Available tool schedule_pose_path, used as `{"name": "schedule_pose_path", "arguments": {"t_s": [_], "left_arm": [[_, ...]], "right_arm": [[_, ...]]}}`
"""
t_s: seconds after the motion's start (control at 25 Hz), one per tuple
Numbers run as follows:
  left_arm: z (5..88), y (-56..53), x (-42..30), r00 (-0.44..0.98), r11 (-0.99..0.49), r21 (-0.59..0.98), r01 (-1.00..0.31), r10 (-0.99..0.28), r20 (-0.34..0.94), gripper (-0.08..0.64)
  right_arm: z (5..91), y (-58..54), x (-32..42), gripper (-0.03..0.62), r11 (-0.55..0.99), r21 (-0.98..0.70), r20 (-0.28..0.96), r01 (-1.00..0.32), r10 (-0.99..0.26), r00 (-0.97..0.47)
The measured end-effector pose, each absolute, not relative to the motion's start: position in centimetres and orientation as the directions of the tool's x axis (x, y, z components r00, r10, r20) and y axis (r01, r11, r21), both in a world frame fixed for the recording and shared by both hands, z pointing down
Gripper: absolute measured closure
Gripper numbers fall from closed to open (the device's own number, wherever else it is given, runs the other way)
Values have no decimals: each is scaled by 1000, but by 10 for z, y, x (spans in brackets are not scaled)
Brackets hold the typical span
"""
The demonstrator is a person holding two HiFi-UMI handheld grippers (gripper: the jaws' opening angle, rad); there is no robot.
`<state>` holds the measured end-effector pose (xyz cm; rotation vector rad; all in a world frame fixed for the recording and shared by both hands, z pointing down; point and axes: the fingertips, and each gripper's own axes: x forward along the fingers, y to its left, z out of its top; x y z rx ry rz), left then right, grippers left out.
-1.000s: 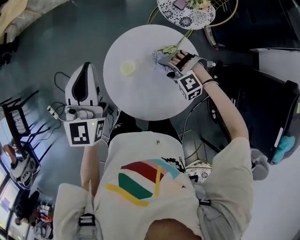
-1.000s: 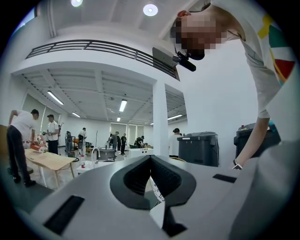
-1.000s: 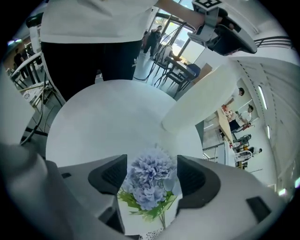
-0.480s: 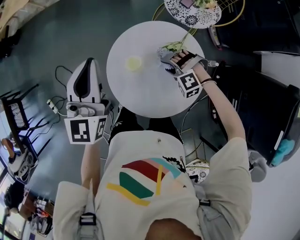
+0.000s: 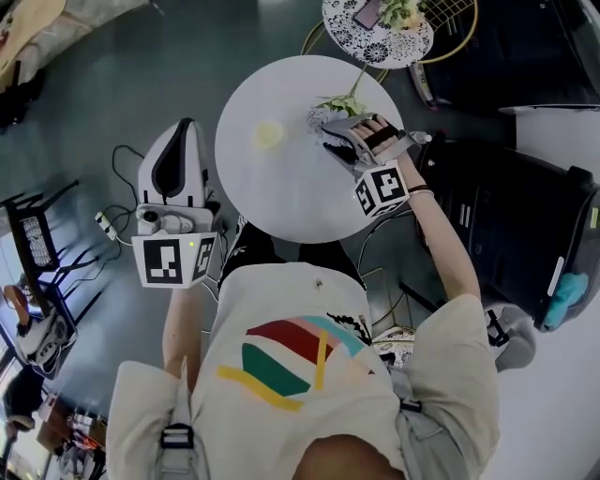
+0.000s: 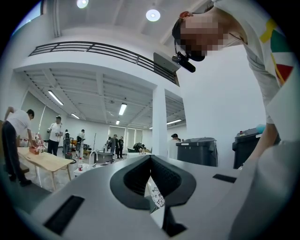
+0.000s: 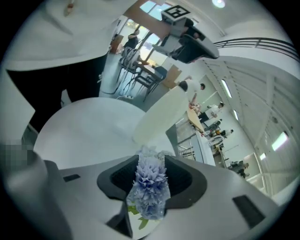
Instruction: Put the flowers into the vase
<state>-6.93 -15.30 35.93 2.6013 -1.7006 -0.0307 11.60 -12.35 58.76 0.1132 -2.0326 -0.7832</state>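
Note:
My right gripper (image 5: 330, 129) hovers over the right side of the round white table (image 5: 281, 197). Its jaws are closing on a pale blue flower head (image 7: 150, 185), which fills the gap between them and touches both pads. A pale yellow vase (image 5: 268, 135) stands upright to the left of it; in the right gripper view the vase (image 7: 159, 117) lies just beyond the jaws. Behind the gripper, a white and green flower (image 5: 337, 101) lies on the table. My left gripper (image 5: 178, 131) is held level off the table's left edge, shut and empty (image 6: 151, 161).
A small table with a black-and-white pattern (image 5: 375, 37) stands behind the round table and carries more flowers (image 5: 398, 11). Cables lie on the floor at the left (image 5: 117, 164). A dark bin (image 5: 511, 216) stands at the right. People stand far off in the hall (image 6: 56, 136).
My right gripper has closed on the blue flower and risen a little off the table, rolling as it went. The left gripper has kept its place.

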Motion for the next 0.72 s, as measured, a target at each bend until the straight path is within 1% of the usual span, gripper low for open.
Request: {"name": "schedule_pose_path", "arguments": {"t_s": [0.16,0.28,0.48,0.6,0.72], "left_arm": [[350,-153,-65,414,-414,34,-909,-910,-23,555],[343,-153,-64,422,-423,31,-906,-906,-39,555],[334,-157,-63,433,-435,27,-900,-900,-57,557],[330,-159,-61,437,-439,24,-898,-897,-66,556],[325,-162,-62,439,-442,20,-897,-895,-77,556]], "right_arm": [[538,-131,113,412,830,554,619,-61,-460,-637],[497,-137,111,413,825,520,537,-221,-517,-666],[435,-149,113,413,790,453,415,-412,-596,-687],[395,-153,115,413,772,406,309,-488,-619,-722],[360,-159,119,413,755,295,208,-585,-648,-732]]}}
